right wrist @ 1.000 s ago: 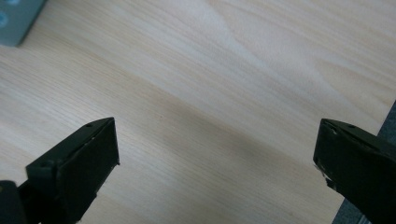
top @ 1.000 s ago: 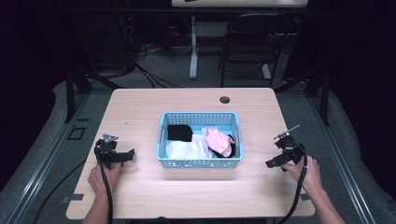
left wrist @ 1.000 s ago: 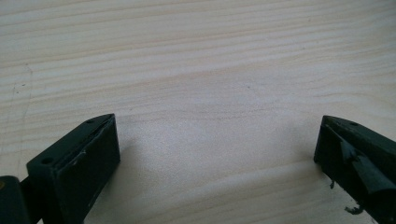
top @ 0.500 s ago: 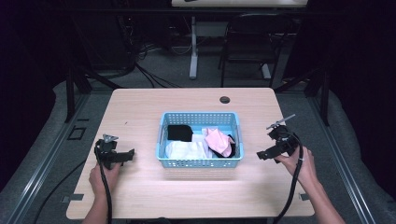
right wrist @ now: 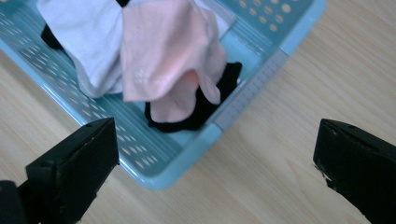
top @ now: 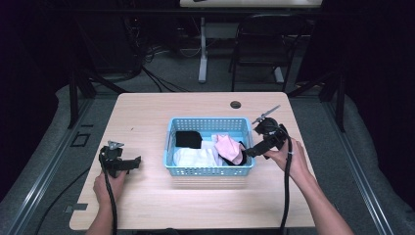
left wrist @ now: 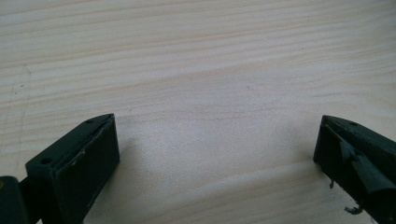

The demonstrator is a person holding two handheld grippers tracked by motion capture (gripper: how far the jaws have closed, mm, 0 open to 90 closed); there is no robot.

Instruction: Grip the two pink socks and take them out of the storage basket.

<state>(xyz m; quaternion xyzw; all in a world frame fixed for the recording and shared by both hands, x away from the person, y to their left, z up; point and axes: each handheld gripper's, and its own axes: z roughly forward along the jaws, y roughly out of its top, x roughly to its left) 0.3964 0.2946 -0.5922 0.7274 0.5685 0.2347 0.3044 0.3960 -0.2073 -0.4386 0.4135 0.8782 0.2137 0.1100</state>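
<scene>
Nearest the person, the left gripper rests low over the pale wood-grain table, its matte black block jaws spread wide with only bare laminate between them in the left gripper view. To the right and a little farther, the right gripper hangs at the near right corner of the light blue perforated plastic basket, its jaws also spread wide and pinching nothing. The right gripper view looks down over that rounded corner rim: a soft, limp pale pink cloth is draped on a flat black cloth, beside a smooth white cloth. The high view adds a second black cloth in the basket's far left part. The basket wall stands between the right gripper and the pink cloth. Beyond the basket, near the far table edge, sits a small round dark grommet.
</scene>
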